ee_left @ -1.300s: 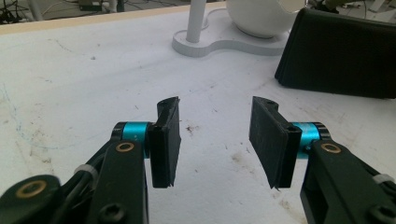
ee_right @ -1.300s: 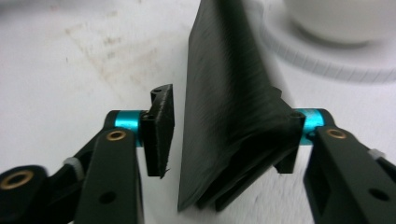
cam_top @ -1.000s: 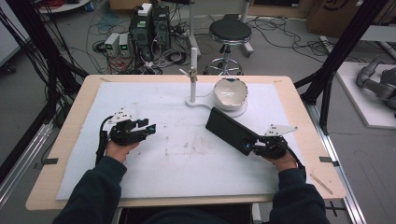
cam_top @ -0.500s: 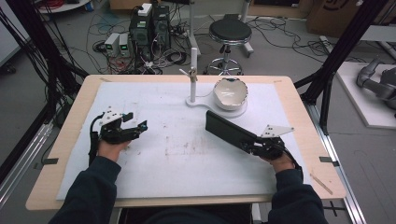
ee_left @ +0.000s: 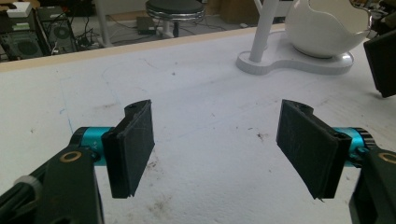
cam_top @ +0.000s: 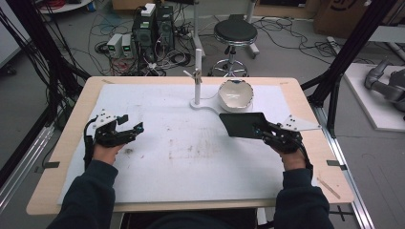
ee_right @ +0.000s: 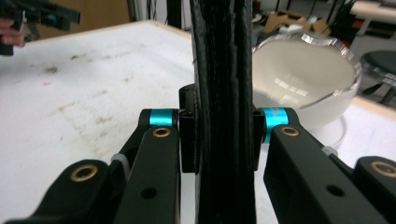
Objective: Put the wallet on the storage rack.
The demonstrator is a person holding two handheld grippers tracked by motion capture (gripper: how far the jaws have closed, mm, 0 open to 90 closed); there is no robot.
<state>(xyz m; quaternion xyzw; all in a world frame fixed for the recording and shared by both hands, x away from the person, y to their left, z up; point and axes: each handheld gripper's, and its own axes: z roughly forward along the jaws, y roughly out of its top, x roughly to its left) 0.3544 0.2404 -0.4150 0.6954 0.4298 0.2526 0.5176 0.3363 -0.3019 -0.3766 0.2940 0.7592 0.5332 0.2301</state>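
A flat black case point(cam_top: 241, 125) hangs a little above the white mat, right of centre, and my right gripper point(cam_top: 261, 131) is shut on its near right end. The right gripper view has the case point(ee_right: 222, 56) edge-on and upright, with both pads of that gripper point(ee_right: 217, 135) pressed on it. At the mat's left, my left gripper point(cam_top: 133, 123) stands open. Its jaws have just been opening, and nothing lies between its pads point(ee_left: 224, 149). The case's corner point(ee_left: 383, 60) shows at the right edge of the left gripper view.
A white egg-shaped bowl point(cam_top: 235, 94) and a thin white post point(cam_top: 197, 71) share a white base at the back centre, just beyond the case. The white mat point(cam_top: 191, 157) covers most of the wooden table. A thin wooden stick point(cam_top: 328, 187) lies near the right front corner.
My right gripper has risen with the black case, which has swung from a slant to lie across the view. My left hand has shifted left, and its jaws have spread apart.
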